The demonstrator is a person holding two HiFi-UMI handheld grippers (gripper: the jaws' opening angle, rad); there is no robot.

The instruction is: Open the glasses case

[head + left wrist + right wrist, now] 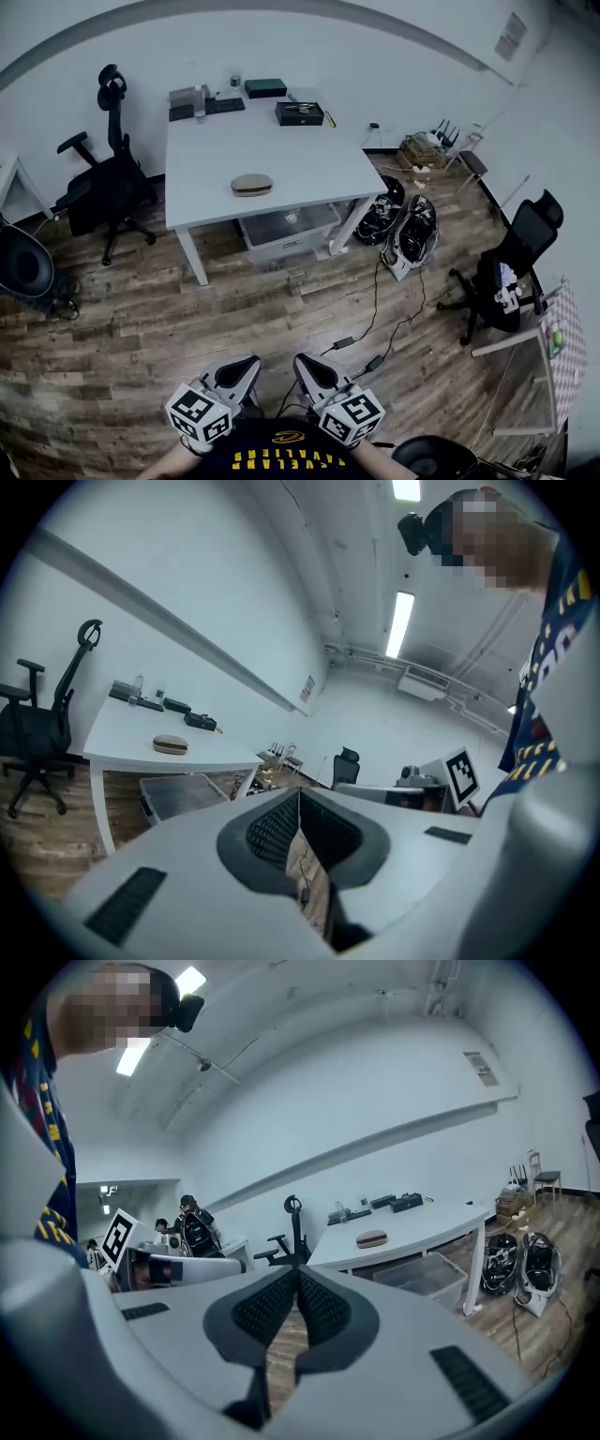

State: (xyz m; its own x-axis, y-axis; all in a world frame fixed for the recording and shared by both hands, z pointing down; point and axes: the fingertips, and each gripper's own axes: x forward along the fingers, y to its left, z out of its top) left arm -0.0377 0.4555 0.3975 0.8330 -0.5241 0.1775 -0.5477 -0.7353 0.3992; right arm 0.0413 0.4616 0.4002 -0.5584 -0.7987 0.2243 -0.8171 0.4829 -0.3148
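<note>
A tan oval glasses case (251, 185) lies closed near the front edge of a white table (216, 145), far ahead of me. It also shows as a small brown oval in the left gripper view (170, 744) and the right gripper view (371, 1238). My left gripper (247, 364) and right gripper (302, 360) sit side by side close to my body at the bottom of the head view, over the wooden floor. Both have their jaws pressed together with nothing between them, as seen at the left gripper (298, 795) and the right gripper (298, 1275).
The table's far end carries a black box (299, 113), a dark case (265, 88) and a keyboard (206, 107). A clear storage bin (286, 231) sits under the table. Black office chairs stand at left (103, 183) and right (511, 262). Cables (375, 319) and bags (410, 230) lie on the floor.
</note>
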